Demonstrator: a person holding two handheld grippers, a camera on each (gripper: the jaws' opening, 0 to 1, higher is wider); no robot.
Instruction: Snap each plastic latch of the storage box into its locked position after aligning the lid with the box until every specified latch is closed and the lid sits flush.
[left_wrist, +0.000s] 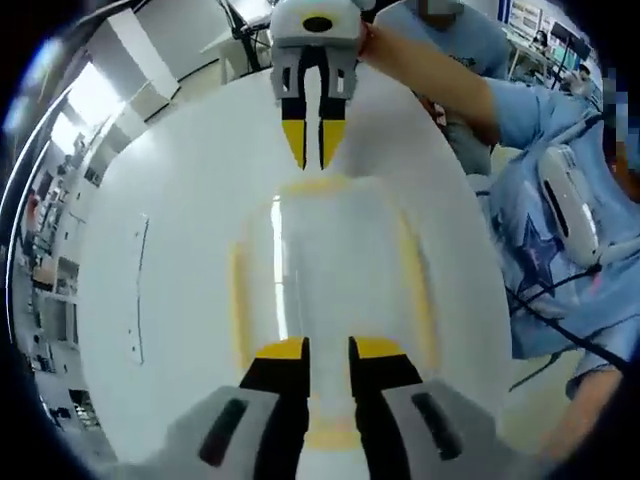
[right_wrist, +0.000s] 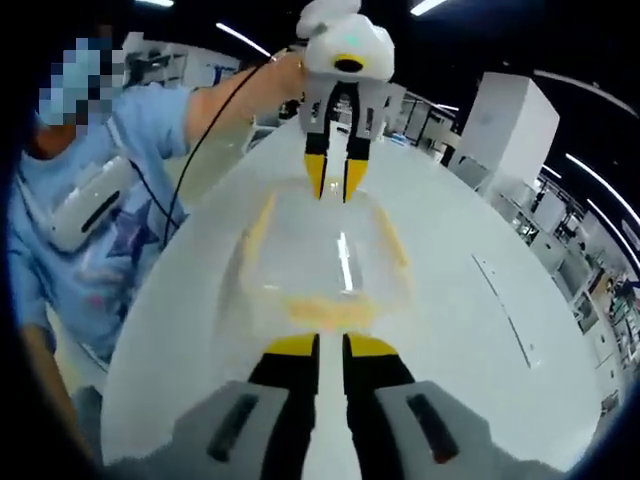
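So the storage box (left_wrist: 330, 275) sits on the table (left_wrist: 180, 250) around the middle of the left gripper view, lid on top. The left gripper (left_wrist: 328, 350) comes up from the bottom centre, its tips over the box's near end, and the right gripper (left_wrist: 312, 140) hangs at top centre, at the far end. Person (left_wrist: 560, 200) is along the right edge. In the right gripper view the box (right_wrist: 325, 265) is centre again, right gripper (right_wrist: 331, 348) at the bottom, left gripper (right_wrist: 335, 175) up top, person (right_wrist: 90, 230) on the left, table (right_wrist: 480, 300) spreading right.
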